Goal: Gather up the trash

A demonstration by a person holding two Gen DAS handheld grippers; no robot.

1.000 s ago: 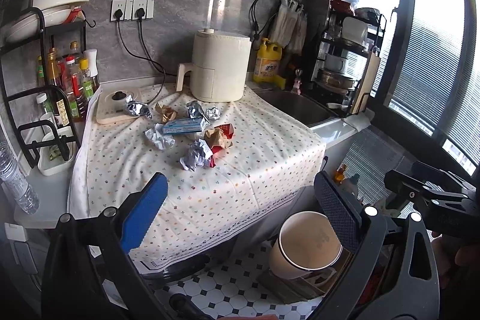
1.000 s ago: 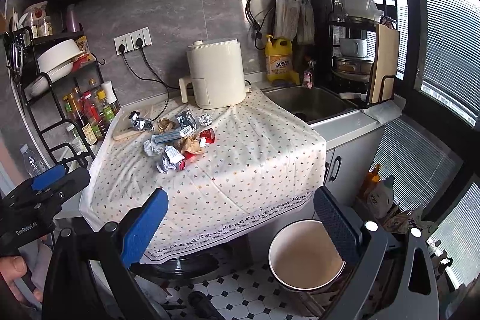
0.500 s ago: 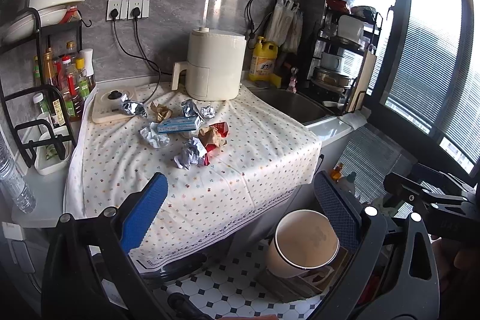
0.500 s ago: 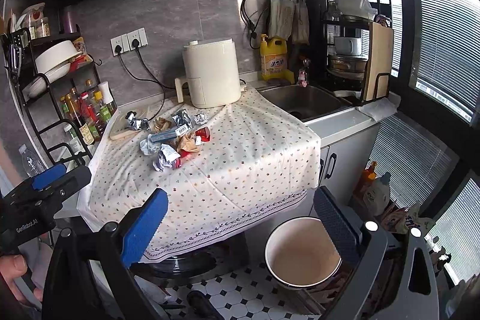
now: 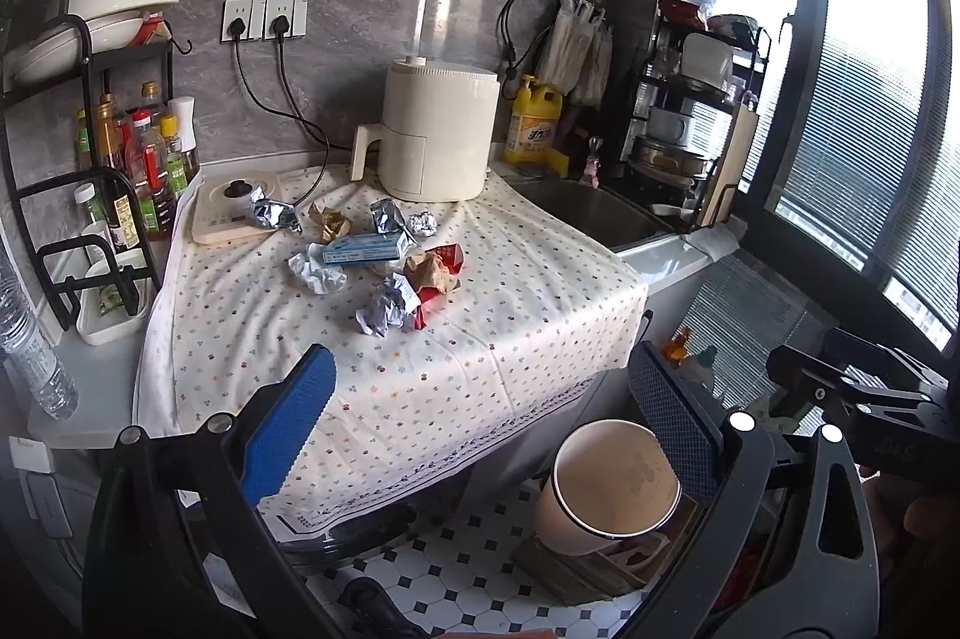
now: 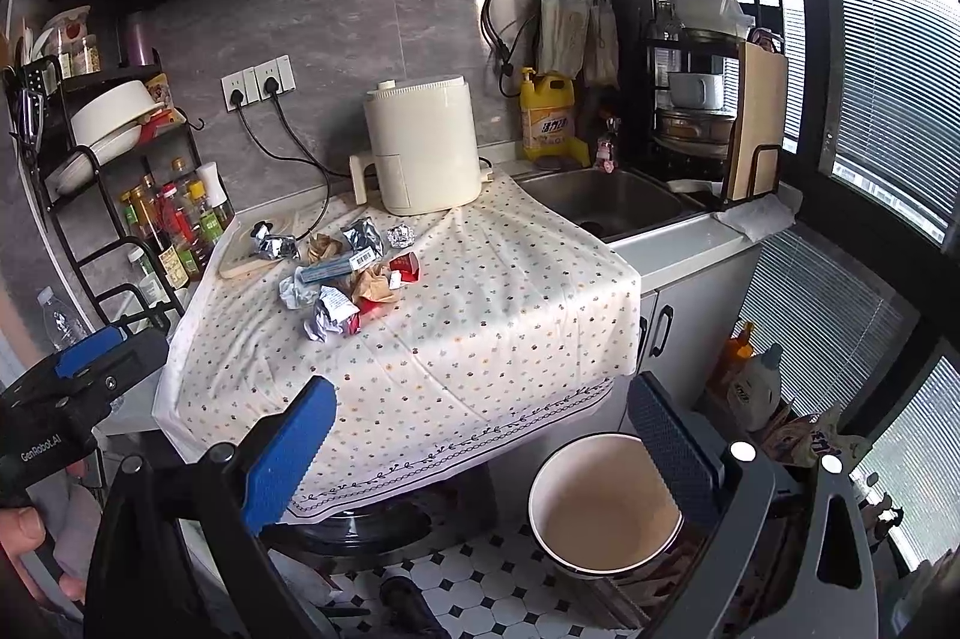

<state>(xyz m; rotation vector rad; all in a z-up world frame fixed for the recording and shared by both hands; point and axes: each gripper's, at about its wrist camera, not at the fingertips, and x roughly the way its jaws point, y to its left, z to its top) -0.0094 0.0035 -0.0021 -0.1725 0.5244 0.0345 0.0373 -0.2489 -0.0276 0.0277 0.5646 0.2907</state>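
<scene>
Nothing is collected yet: the trash [image 5: 384, 267] lies piled on the bench [image 5: 510, 339], the bin [image 6: 603, 507] looks empty, and both grippers' fingers [image 5: 288, 423] hang released.

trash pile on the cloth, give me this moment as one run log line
phase: approach | left gripper: open, empty | right gripper: open, empty | trash pile: untouched on tablecloth | bin: on floor, empty

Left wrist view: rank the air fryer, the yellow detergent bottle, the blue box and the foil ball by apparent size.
1. air fryer
2. yellow detergent bottle
3. blue box, close to the bottle in apparent size and nearer the camera, so this order is unsure
4. foil ball
</scene>
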